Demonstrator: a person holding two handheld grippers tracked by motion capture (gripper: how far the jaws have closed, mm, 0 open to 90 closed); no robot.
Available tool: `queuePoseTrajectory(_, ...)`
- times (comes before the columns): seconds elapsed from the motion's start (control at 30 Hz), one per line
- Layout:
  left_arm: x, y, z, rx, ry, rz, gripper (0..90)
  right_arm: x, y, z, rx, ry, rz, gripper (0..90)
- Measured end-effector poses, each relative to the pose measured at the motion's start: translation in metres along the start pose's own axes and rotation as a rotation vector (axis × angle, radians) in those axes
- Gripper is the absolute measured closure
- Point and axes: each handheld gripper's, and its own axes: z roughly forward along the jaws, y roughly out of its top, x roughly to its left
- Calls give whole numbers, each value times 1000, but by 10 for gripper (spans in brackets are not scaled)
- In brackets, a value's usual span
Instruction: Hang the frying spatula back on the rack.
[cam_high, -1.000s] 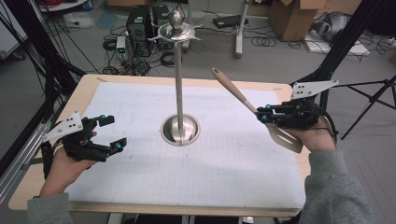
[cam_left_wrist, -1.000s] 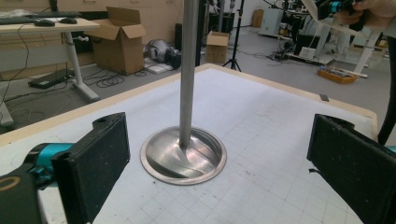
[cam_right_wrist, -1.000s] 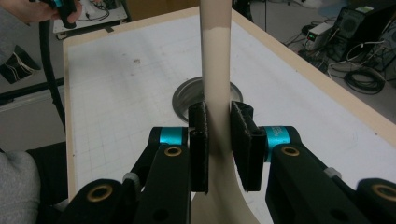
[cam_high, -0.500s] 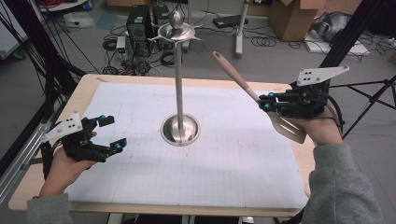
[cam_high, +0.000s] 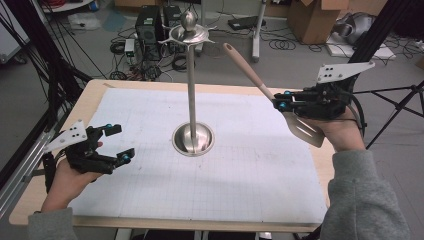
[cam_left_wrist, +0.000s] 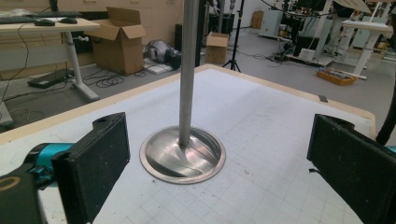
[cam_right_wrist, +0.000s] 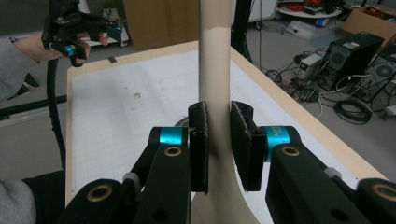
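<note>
Since a second ago, the spatula (cam_high: 272, 95) has come up off the mat and its handle tip has drawn closer to the crown of the utensil stand (cam_high: 192, 95); my left hand has not shifted. That spatula is a pale slotted turner, clamped at its neck by the right gripper (cam_high: 280, 102), whose pads (cam_right_wrist: 200, 140) press either side of the handle in the right gripper view. It hangs in the air at about 3 o'clock from the stand, handle aimed to 11 o'clock, blade (cam_high: 302, 129) low beside my right hand. Judging by this, the step in hand is hanging the spatula on one of the small hooks (cam_high: 212, 28) under the stand's top disc. To do it well I would keep rising until the handle end clears the disc, and approach the hook slowly so the thin pole does not get knocked. I cannot tell whether the handle end has a hole. My left gripper (cam_high: 117, 145) rests at 8 o'clock on the gridded mat (cam_high: 250, 175), its tongs wide and holding nothing, free to steady the stand's base (cam_left_wrist: 182, 156).
</note>
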Motion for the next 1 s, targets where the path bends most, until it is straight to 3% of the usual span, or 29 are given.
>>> queuePoseTrajectory(1.0,-1,0,-1,-2,1,-6,63,1,12,14,-23,1,-14,777)
